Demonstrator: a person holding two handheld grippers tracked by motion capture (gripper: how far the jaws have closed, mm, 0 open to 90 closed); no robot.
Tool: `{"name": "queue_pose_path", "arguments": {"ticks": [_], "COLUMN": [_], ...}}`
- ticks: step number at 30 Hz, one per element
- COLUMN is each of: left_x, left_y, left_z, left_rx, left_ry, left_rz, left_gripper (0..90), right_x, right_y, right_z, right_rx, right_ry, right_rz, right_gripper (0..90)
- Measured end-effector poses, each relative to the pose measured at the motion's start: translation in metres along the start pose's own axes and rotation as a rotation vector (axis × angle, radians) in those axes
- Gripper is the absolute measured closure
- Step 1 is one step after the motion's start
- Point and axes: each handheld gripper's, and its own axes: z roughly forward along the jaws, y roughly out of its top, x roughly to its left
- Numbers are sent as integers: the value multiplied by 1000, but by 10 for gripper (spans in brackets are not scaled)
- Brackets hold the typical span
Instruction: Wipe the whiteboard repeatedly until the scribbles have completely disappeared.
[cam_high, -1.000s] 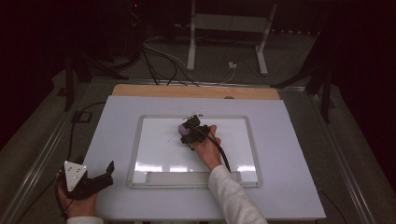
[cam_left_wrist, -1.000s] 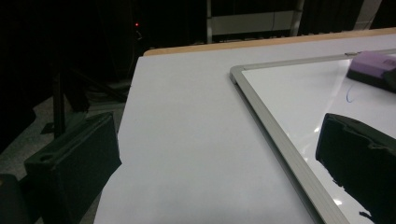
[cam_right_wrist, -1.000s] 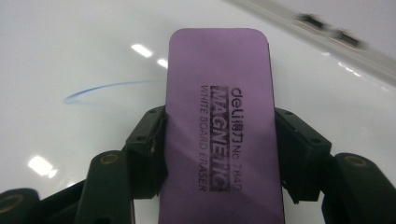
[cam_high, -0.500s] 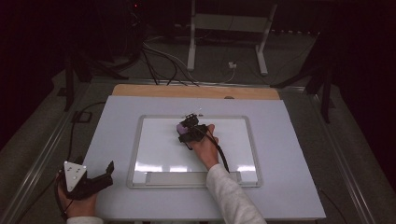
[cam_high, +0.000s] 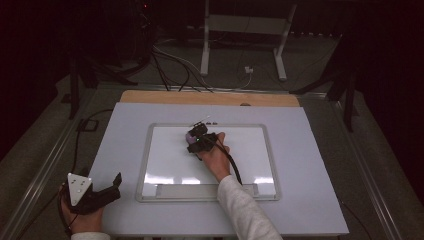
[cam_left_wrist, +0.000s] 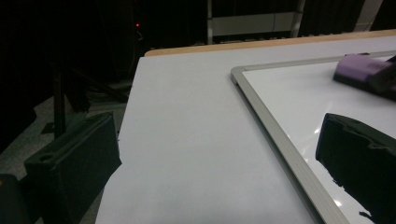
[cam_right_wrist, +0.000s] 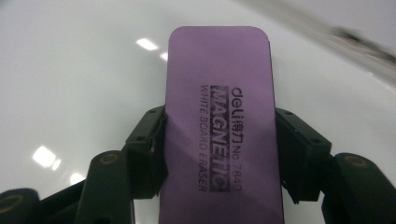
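Desk (cam_high: 310, 165): pale surface, wooden strip along the far edge.

Whiteboard (cam_high: 250, 150): grey-framed, flat at the desk's centre, surface blank.

Eraser (cam_high: 192, 136): purple block, lying on the whiteboard's upper middle. The right gripper view reads its printed face: "deli MAGNETIC WHITE BOARD ERASER No 7840" (cam_right_wrist: 219, 135).

Right gripper (cam_high: 200, 141): jaws closed against the eraser's two long sides, pressing in at its middle.

Left gripper (cam_high: 100, 192): held in the left hand (cam_high: 85, 220) at the desk's near left corner, jaws spread wide, nothing between them. The left gripper view shows the whiteboard's corner (cam_left_wrist: 280, 135) and the eraser (cam_left_wrist: 359, 67) beyond.
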Motion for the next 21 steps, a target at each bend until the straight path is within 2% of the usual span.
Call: {"name": "queue_pose_path", "arguments": {"ticks": [1, 3, 4, 5, 8, 9, 10, 12, 13, 16, 18, 20, 21], "left_x": [0, -1, -1, -1, -3, -3, -3, -2, -2, -1, 0, 0, 0], "left_y": [0, 0, 0, 0, 1, 1, 1, 1, 1, 0, 0, 0, 0], "left_z": [0, 1, 1, 2, 1, 1, 1, 0, 0, 0, 0, 0, 0], "left_rx": [2, 3, 4, 4, 2, 2, 2, 2, 2, -2, -1, 0, 1], "left_ry": [0, -2, -2, -3, -2, -2, -2, 0, 0, 0, -1, -1, -1], "left_rz": [0, 1, 3, 6, 8, 9, 9, 7, 7, 3, 2, 2, 2], "left_gripper": [5, 5, 5, 5, 5, 5, 5, 5, 5, 5, 5, 5, 5], "right_x": [-3, 0, 4, 9, 31, 37, 40, 38, 35, 14, 0, -12, -17], "right_y": [0, -1, -2, -2, -5, -6, -6, -5, -4, 1, 2, 1, 0], "right_z": [0, 0, -1, -1, -4, -5, -6, -5, -4, -1, -1, -2, -2], "right_rx": [0, -9, -7, -5, -6, -3, 3, 9, 12, 26, 36, 41, 41], "right_ry": [3, 1, 28, 85, 209, 233, 240, 245, 204, 95, 22, -47, -57], "right_rz": [22, -15, -43, -77, -239, -290, -306, -284, -257, -96, -18, 14, 27], "right_gripper": [413, 413, 413, 413, 413, 413, 413, 413, 413, 413, 413, 413, 413]}}
